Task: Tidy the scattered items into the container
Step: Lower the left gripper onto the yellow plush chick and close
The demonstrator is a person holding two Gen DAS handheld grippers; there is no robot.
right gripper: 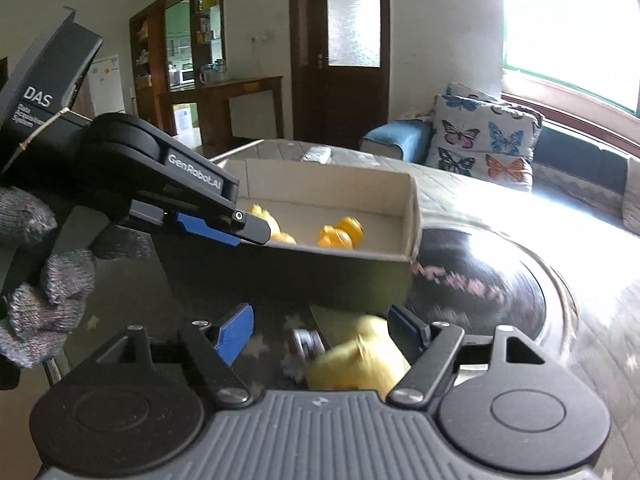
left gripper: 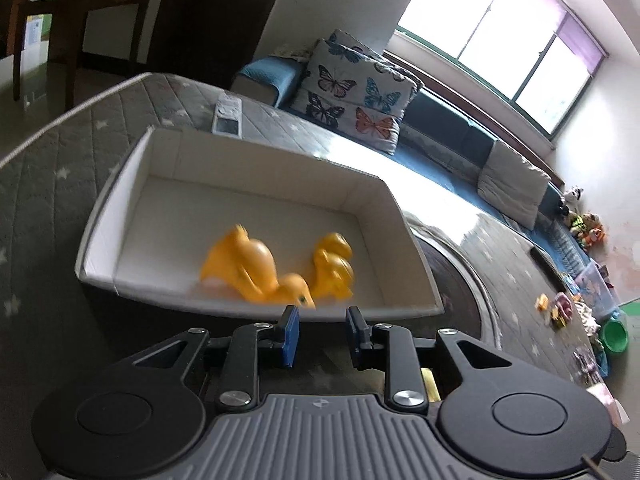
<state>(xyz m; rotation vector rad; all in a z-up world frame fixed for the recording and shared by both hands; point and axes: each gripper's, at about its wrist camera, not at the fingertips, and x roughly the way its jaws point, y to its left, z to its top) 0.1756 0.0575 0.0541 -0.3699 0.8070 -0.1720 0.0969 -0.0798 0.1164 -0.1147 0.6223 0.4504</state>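
A white open box (left gripper: 120, 208) sits on a grey star-patterned mat. Inside it lie two yellow rubber ducks, one blurred (left gripper: 244, 264) and one to its right (left gripper: 333, 266). My left gripper (left gripper: 322, 330) is open and empty just above the box's near rim. In the right wrist view the box (right gripper: 414, 208) holds the ducks (right gripper: 340, 234), and the left gripper (right gripper: 224, 228) hovers over its near edge. My right gripper (right gripper: 320, 334) is open, low over the mat, with a blurred yellow duck (right gripper: 360, 364) between its fingers, next to a small metal item (right gripper: 306, 342).
A round dark glossy tabletop (right gripper: 480, 280) lies right of the box. A remote (left gripper: 228, 116) lies on the mat behind the box. A butterfly cushion (left gripper: 352, 96) and blue sofa stand behind. Toys and a green bowl (left gripper: 614, 334) lie far right.
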